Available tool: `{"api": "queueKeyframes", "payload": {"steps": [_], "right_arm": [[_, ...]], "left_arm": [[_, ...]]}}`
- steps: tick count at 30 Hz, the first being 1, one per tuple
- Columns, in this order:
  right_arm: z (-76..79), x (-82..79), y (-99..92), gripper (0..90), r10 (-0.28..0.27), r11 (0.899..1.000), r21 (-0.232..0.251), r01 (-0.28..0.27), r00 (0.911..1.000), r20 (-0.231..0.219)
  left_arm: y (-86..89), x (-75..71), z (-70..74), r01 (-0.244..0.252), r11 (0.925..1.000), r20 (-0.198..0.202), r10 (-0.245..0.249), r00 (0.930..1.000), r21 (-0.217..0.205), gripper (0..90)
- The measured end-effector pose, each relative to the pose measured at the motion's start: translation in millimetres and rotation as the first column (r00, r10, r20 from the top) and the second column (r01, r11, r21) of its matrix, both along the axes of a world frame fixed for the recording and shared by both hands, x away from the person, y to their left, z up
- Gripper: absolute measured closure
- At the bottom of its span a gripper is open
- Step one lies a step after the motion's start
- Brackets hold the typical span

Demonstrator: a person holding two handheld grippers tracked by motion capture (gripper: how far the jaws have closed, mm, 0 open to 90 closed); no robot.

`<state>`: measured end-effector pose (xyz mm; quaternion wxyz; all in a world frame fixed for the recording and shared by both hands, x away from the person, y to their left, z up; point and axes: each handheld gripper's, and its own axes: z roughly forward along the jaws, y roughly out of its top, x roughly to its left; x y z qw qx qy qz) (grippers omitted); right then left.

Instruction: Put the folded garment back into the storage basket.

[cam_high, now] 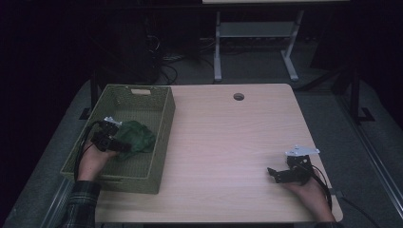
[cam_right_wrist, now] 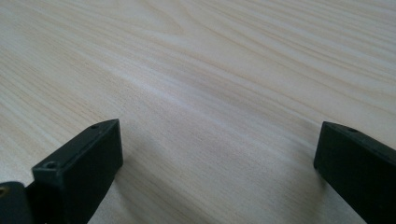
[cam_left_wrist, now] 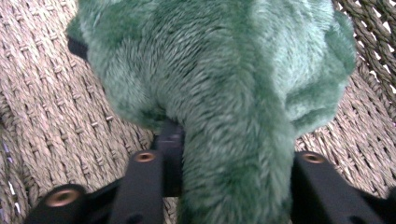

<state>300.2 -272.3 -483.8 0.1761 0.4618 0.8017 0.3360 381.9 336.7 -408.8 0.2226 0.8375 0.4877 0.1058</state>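
Left claw (cam_high: 124, 146) is down inside the woven basket (cam_high: 164, 124) clamped on a fold of the fuzzy green plush (cam_left_wrist: 219, 84), probably to set it there or lift it out, while the right claw (cam_high: 274, 174) idles spread wide, holding nothing, over the bare table (cam_high: 223, 137).
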Motion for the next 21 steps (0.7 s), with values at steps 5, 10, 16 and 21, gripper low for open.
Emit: {"api": "queueKeyframes", "payload": {"steps": [5,10,16,21], "right_arm": [[0.0,0.0,0.0,0.9,0.000,1.000,0.000,0.000,1.0000,0.000],[0.0,0.1,-0.1,0.9,0.000,1.000,0.000,0.000,1.0000,0.000],[0.0,0.1,-0.2,0.9,0.001,1.000,-0.001,-0.001,1.0000,0.000],[-0.1,0.1,-0.2,0.9,0.001,1.000,-0.001,-0.001,1.0000,0.001]], "left_arm": [[-0.5,0.2,-0.1,-0.001,0.9998,0.014,0.000,0.9999,0.019,41.7],[0.9,-0.6,1.9,-0.004,0.9999,0.051,0.003,0.9987,0.015,31.3],[1.8,-1.1,4.2,0.001,1.0000,0.086,-0.001,0.9963,0.000,19.1],[4.5,-3.6,9.0,0.008,0.9993,0.123,-0.004,0.9925,-0.035,14.9]]}}
